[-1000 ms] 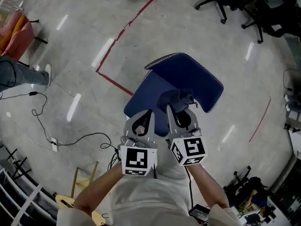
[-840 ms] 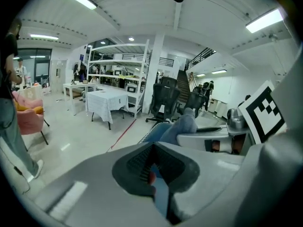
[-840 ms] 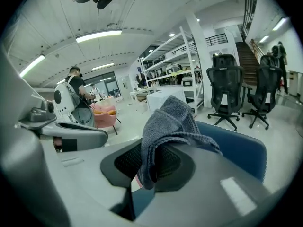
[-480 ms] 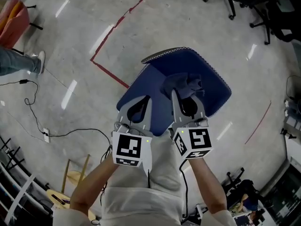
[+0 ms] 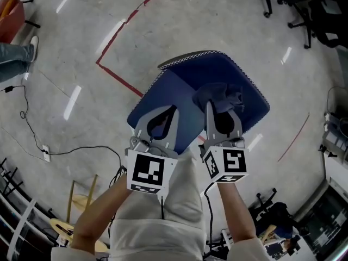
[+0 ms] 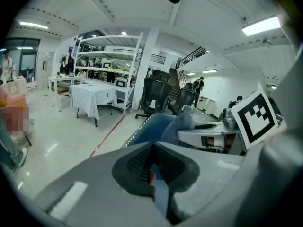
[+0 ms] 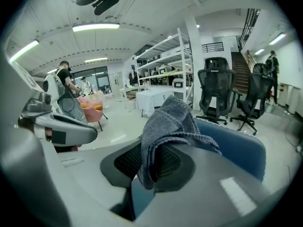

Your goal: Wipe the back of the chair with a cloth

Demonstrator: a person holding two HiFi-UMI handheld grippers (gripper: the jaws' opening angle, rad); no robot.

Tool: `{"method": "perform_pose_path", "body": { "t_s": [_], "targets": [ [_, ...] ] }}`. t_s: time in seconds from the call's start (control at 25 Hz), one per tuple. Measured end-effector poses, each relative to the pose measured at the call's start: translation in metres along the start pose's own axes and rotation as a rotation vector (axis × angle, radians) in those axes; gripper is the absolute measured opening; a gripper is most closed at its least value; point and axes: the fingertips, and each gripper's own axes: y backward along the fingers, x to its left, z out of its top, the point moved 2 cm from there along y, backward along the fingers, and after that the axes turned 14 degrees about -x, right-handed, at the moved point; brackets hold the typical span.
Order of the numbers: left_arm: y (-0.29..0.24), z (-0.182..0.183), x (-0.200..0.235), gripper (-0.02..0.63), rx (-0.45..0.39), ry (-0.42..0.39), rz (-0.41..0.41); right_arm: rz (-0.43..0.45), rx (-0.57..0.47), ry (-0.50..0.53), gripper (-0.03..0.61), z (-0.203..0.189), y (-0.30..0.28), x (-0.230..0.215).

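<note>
- The right gripper (image 7: 150, 161) has its fingers closed tight on a grey-blue cloth (image 7: 170, 117). The cloth is pinched between the ribbed pads and bunches up above the tips.
- In the head view, the cloth sits on the blue chair (image 5: 179, 91), towards its right half, with the right gripper's tips buried under the folds.
- The left gripper (image 6: 152, 167) has its fingers drawn together, with only a thin slit between the pads. It holds nothing, and the blue of the chair shows through the slit.
- The left gripper sits over the chair's near left edge, beside the right gripper. Whether it touches the fabric cannot be told.
- Each gripper carries a marker cube (image 5: 145, 172) at its rear, on the person's side of the chair. The person's forearms run back from there.
- The chair is upholstered in blue, and a white stitched trim runs along its far and left edges.
- The chair stands on a pale, glossy floor (image 5: 81, 48) streaked with light reflections.
- A red tape line (image 5: 119, 79) runs across the floor to the left of the chair, and its near end passes under the chair's left side.
- A black cable (image 5: 81, 151) snakes over the floor further left of the chair.
- A wooden stool (image 5: 81, 200) stands nearer the person on that side.
- Black office chairs (image 7: 215, 89) stand beyond the chair.
- Well beyond its left side are white shelving (image 6: 106, 65), a table under a white cover (image 6: 94, 96) and a pink seat (image 7: 92, 110).
</note>
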Motion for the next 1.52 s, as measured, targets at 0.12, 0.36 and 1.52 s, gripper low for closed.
{"method": "perform_pose_path", "body": {
  "t_s": [0.12,0.36,1.52],
  "targets": [
    [-0.004,-0.010,-0.007,0.002,0.018,-0.008,-0.022,-0.033,0.009,-0.021,0.075,-0.009,0.011,-0.016],
    [-0.005,-0.007,-0.013,0.002,0.020,-0.037,-0.018,0.041,-0.029,-0.042,0.075,0.000,-0.011,-0.009],
    [-0.002,-0.012,-0.015,0.002,0.026,-0.016,0.019,-0.121,-0.004,-0.127,0.074,-0.011,-0.050,-0.060]
  ]
}}
